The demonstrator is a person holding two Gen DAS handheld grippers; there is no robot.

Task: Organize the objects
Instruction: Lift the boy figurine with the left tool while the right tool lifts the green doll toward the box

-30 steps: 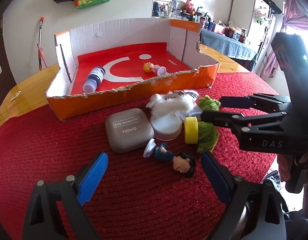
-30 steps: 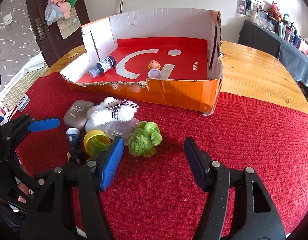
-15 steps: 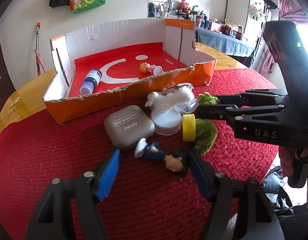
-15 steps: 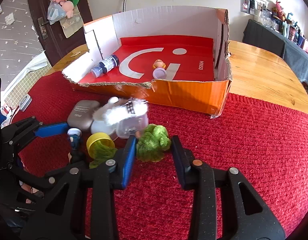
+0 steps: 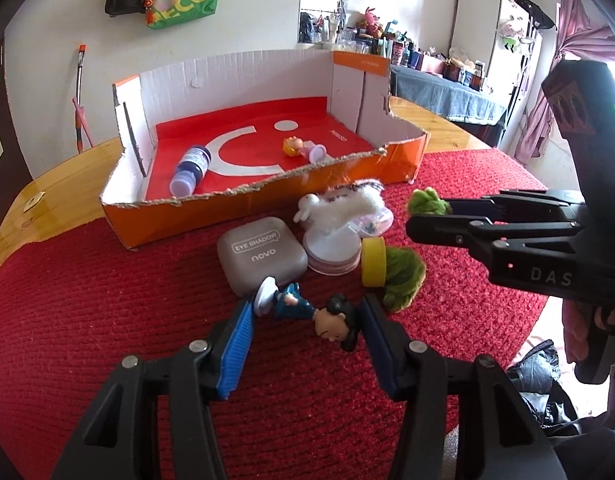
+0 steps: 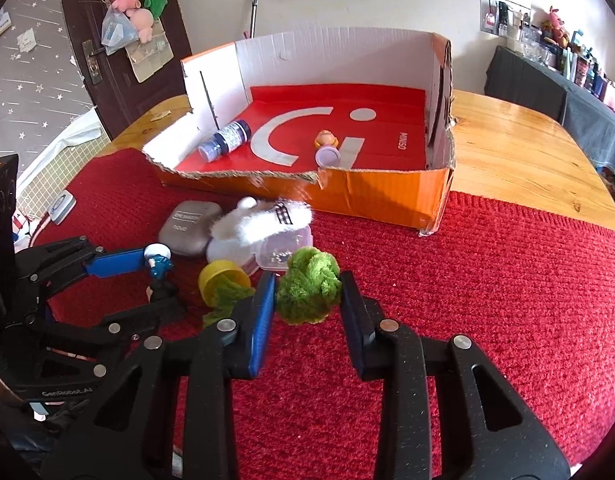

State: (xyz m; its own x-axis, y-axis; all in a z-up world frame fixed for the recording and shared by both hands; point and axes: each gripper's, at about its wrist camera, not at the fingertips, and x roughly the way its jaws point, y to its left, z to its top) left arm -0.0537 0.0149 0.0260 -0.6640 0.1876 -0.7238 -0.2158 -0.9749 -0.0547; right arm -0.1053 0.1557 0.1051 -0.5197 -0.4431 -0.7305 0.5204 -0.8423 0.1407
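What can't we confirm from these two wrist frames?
- Clear plastic box: contents too small to read in the right wrist view; the white fluffy toy lies across it.
- Figurine: in the right wrist view the left gripper covers its head.
- Right gripper on the green pompom: the fuzz hides pad contact; the jaws are closing.
- Box: its near wall hides the floor strip behind it.

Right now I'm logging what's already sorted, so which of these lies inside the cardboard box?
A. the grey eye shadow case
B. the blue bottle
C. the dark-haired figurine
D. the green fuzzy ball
B: the blue bottle lies on its side on the cardboard box floor; the others sit outside it.
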